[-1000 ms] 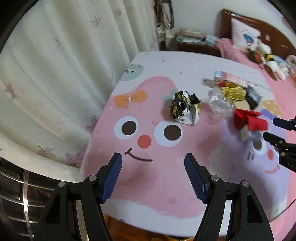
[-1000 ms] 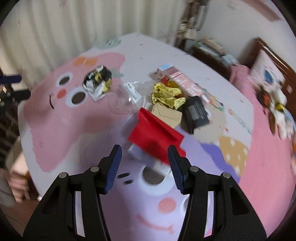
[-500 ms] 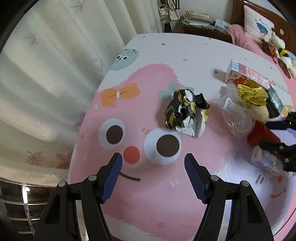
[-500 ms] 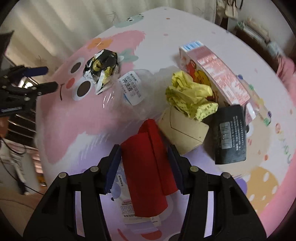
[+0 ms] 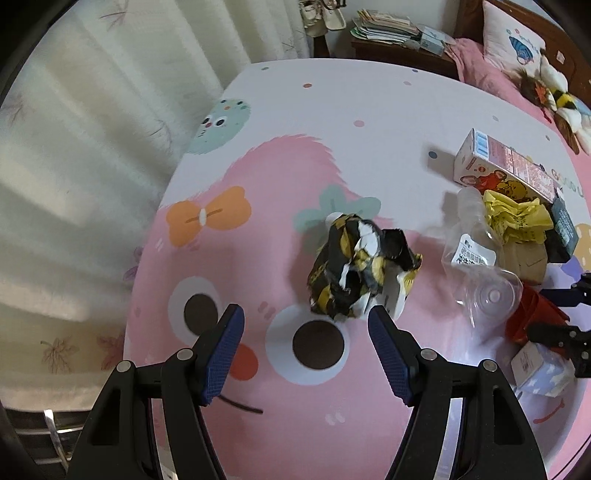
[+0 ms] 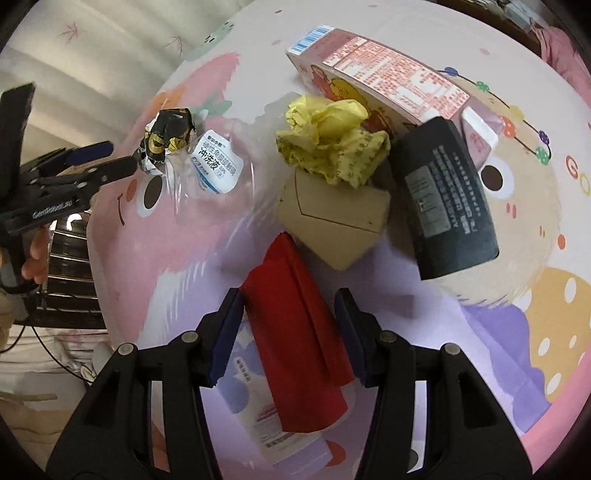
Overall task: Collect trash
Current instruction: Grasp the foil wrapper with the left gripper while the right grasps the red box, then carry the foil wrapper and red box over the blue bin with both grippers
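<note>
Covering the bench, a cartoon-monster cloth (image 5: 280,435) carries trash: left tongs (image 5: 306,350) gape below a crumpled wrapper (image 5: 354,273), right tongs (image 6: 290,332) straddle, unclosed, a red packet (image 6: 299,332), curtains (image 5: 92,166) at nine o'clock.

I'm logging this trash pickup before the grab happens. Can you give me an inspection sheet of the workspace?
Surface: cartoon-print sheet, pink and white, flat.
Job's things: crumpled black-and-yellow wrapper lies apart; red folded packet lies on a pale carton; clear plastic cup, yellow crumpled paper, tan box, black box and pink carton are piled together.
Clutter: nothing seen beyond the trash.
Grippers: left gripper open, just short of the wrapper; right gripper open, straddling the red packet.
Cables: dark cable beside the bed.
Surroundings: curtain, bedside shelf with books, stuffed toys.
</note>
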{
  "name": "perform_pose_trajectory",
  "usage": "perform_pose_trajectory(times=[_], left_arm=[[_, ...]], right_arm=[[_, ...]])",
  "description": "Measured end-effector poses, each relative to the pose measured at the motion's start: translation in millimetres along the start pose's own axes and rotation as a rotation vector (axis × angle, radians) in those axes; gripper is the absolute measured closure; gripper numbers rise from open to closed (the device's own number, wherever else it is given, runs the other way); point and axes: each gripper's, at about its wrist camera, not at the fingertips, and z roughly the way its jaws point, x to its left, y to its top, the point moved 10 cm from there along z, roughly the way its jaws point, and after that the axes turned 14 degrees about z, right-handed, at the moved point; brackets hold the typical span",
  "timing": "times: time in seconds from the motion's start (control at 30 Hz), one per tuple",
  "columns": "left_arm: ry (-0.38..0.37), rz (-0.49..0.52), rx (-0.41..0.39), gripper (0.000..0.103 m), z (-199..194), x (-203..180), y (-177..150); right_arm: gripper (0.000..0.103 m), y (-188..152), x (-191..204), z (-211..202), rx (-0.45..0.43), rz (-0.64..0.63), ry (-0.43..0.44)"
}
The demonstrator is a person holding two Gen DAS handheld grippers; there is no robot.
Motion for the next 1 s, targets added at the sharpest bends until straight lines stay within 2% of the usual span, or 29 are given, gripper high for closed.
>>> perform_pose_trajectory(times=[0.03, 0.1, 0.27, 0.6, 0.67, 0.73, 0.87, 1.0], left_arm=[[0.003, 0.008, 0.002, 0.032, 2, -1, 2], [-0.002, 0.020, 0.008, 0.032, 6, -3, 6], [-0.047, 0.029, 0.021, 0.032, 16, -7, 14], [-0.101, -0.003, 0.079, 0.032, 45, -13, 21], [-0.113, -0.019, 0.066, 0.039, 47, -15, 24], [-0.133, -0.029, 0.053, 0.059, 47, -17, 26], [-0.098, -0.035, 0.009, 0.061, 37, -19, 26], [-0.073, -0.036, -0.018, 0.061, 17, -24, 11]], right_arm=[[0.058, -1, 1, 0, -0.002, -0.011, -0.013], [0.070, -6, 7, 4, 0.007, -0.040, -0.041], [0.083, -16, 18, 5, 0.017, -0.056, -0.026], [0.086, -33, 34, 7, -0.012, -0.034, 0.001], [0.086, -34, 34, 6, -0.022, -0.018, 0.008], [0.087, -35, 35, 4, -0.036, -0.004, 0.010], [0.089, -36, 35, -6, -0.084, 0.028, 0.005], [0.089, -36, 33, -25, -0.156, 0.071, -0.009]])
